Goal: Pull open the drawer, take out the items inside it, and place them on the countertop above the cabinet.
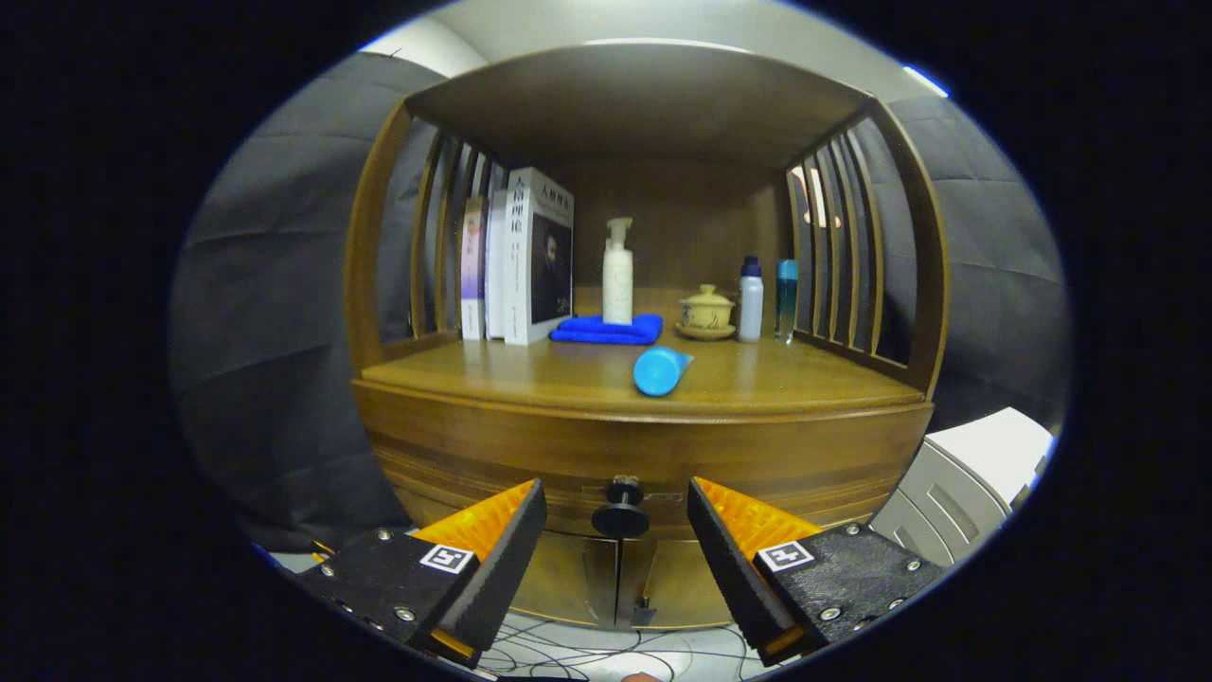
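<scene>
Cabinet [644, 445] straight ahead, drawer [473, 474] closed flush in its front. Tabletop [568, 374] above it carries, far left, upright books [519, 256]. Blue cloth [608, 329] at far middle with a white pump bottle [617, 275] standing on it. Right of that: lidded cup [706, 311] on a saucer, then a white bottle [751, 299] and a teal bottle [787, 299] side by side. Blue tube [660, 369] lies on its side near the front edge, middle. Tongs [617, 521] released, fingers spread wide, nothing gripped. Drawer knob [620, 510] sits between the fingertips, just beyond them, not touched. White box [966, 474] low on the right, beside the cabinet.
</scene>
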### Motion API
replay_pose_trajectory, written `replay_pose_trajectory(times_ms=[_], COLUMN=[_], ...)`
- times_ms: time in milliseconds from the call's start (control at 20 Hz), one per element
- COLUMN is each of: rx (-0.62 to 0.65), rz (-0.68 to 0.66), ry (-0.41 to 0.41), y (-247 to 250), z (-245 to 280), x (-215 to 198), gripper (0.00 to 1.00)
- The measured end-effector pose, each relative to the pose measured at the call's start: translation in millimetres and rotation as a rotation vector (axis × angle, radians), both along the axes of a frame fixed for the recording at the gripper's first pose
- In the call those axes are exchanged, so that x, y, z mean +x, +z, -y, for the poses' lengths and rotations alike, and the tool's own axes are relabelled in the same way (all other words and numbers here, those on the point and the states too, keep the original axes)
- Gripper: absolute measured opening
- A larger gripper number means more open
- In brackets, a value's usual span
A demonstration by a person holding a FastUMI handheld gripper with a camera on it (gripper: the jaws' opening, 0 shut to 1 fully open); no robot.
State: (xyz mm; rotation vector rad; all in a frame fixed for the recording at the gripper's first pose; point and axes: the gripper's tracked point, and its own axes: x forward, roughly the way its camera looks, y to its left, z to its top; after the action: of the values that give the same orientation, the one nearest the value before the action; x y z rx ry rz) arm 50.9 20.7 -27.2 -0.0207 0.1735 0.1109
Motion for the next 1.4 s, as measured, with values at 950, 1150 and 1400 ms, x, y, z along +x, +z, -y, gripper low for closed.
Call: replay_pose_trajectory(times_ms=[950, 1150, 1400], rx=[0.033, 0.04, 0.034], rz=[0.181, 0.136, 0.123], ry=[-0.054, -0.045, -0.03], y=[65.6, 45.4, 39.0], z=[61.2, 57.6, 52.4], x=[-114.7, -120.2, -121.2], gripper=[0.93, 0.93, 0.93])
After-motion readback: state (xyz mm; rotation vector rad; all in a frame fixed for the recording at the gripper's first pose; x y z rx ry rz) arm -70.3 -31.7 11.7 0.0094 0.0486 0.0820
